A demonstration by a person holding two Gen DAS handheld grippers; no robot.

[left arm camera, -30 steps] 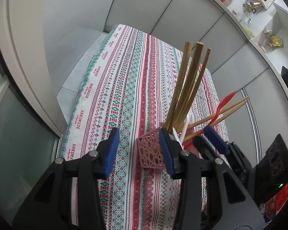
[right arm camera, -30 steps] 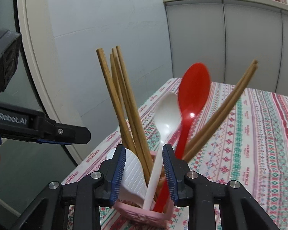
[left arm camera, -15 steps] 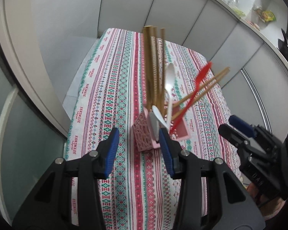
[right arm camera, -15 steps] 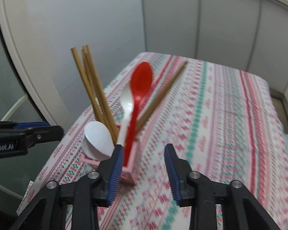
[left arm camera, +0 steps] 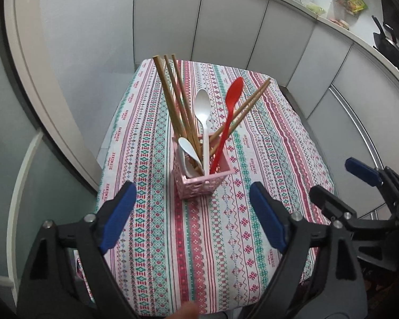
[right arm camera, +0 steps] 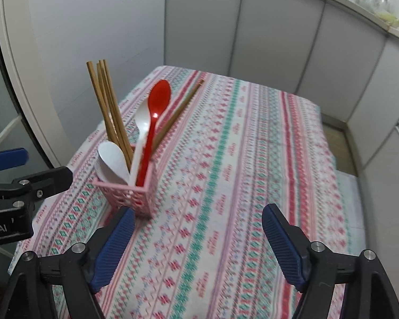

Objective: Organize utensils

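A pink lattice holder [left arm camera: 203,183] stands upright on the striped tablecloth [left arm camera: 226,239]. It holds several wooden chopsticks [left arm camera: 173,98], a white spoon [left arm camera: 202,106], a red spoon [left arm camera: 234,90] and a white soup spoon [left arm camera: 187,147]. My left gripper [left arm camera: 191,187] hovers short of the holder, its jaws opening with nothing between them. To the right, my right gripper [left arm camera: 337,180] is also clear of the holder. In the right wrist view the holder [right arm camera: 130,194] sits just past my right gripper [right arm camera: 198,211], whose jaws are opening and empty. My left gripper [right arm camera: 37,164] shows at the left edge.
Grey cabinet fronts [left arm camera: 226,26] wall in the table at the back and right. A counter [left arm camera: 332,13] above them carries jars, packets and a black pan [left arm camera: 391,47]. A pale curved frame [left arm camera: 32,66] runs along the left. Bare cloth [right arm camera: 252,159] lies right of the holder.
Both grippers have drawn back and up from the holder and spread their jaws wide. The right one no longer straddles the utensils in the holder.
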